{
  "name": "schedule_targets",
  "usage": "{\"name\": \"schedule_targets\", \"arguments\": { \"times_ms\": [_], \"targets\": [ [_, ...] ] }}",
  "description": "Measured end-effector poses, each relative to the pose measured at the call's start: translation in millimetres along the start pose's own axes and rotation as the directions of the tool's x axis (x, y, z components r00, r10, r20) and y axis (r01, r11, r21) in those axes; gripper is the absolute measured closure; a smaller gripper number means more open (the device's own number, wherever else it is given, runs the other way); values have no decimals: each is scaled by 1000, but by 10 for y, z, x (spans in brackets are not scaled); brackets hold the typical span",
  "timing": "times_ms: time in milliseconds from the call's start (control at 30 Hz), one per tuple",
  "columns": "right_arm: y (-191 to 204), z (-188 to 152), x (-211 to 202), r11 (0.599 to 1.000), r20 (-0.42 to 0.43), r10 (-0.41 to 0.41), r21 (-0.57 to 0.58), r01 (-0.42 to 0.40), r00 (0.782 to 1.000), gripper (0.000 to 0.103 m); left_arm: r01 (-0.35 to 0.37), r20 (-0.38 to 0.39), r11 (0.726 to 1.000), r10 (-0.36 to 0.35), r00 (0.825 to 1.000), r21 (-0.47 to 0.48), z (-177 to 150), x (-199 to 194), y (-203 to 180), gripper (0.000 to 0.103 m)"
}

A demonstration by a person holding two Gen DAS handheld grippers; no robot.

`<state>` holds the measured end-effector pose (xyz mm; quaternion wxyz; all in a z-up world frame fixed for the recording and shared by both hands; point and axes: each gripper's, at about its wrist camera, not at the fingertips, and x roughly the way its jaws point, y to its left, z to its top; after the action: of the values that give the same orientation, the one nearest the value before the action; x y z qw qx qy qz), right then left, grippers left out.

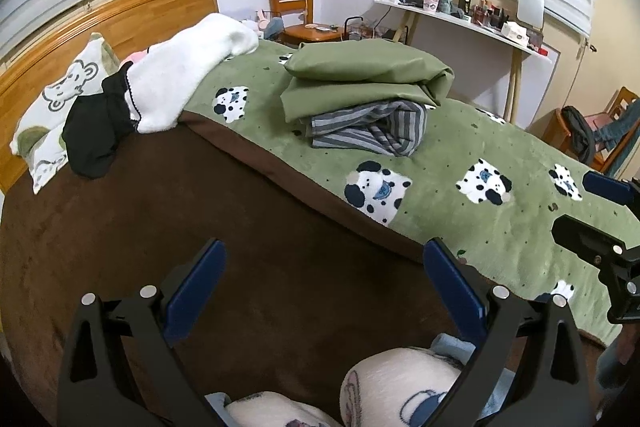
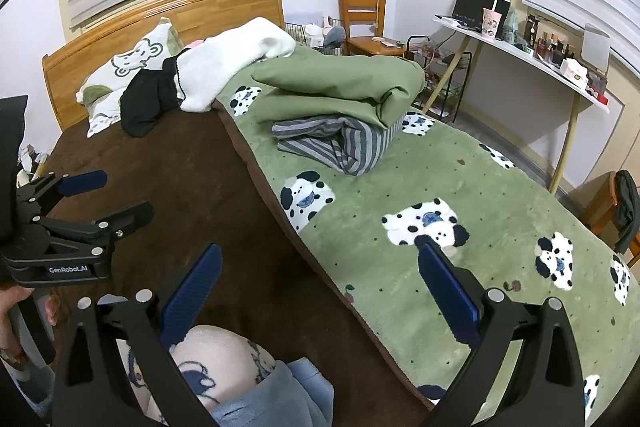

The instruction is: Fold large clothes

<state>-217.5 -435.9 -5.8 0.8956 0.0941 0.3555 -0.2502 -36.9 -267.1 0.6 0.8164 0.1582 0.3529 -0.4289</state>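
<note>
Folded clothes stack (image 1: 362, 95) beyond empty jaws

"GenRobot.AI" stands in white on the left gripper (image 2: 120, 201) body.

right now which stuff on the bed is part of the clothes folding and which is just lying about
Part of the job:
- folded green cloth stacked on the folded striped garment
- unfolded white fleece garment
- crumpled black garment
- left gripper and right gripper, both open and empty

Just lying about:
- bear-print pillow
- dog-print blanket
- wooden chair
- cluttered desk
</note>
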Motion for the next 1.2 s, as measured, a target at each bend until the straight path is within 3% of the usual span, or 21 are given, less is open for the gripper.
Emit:
{"name": "schedule_targets", "arguments": {
  "times_ms": [400, 600, 1200],
  "targets": [
    [36, 49, -13, 1000, 5, 3, -10, -3, 1000, 6, 10, 22, 1000, -11, 1000, 24, 9, -13, -58, 7],
    [20, 41, -3, 1000, 8, -1, -13, 1, 1000, 6, -31, 38, 998, 29, 999, 53, 44, -24, -125, 7],
    [31, 83, -35, 998, 50, -30, -61, 33, 998, 6, -26, 80, 1000, 27, 996, -13, 133, -81, -67, 7]
  ]
}}
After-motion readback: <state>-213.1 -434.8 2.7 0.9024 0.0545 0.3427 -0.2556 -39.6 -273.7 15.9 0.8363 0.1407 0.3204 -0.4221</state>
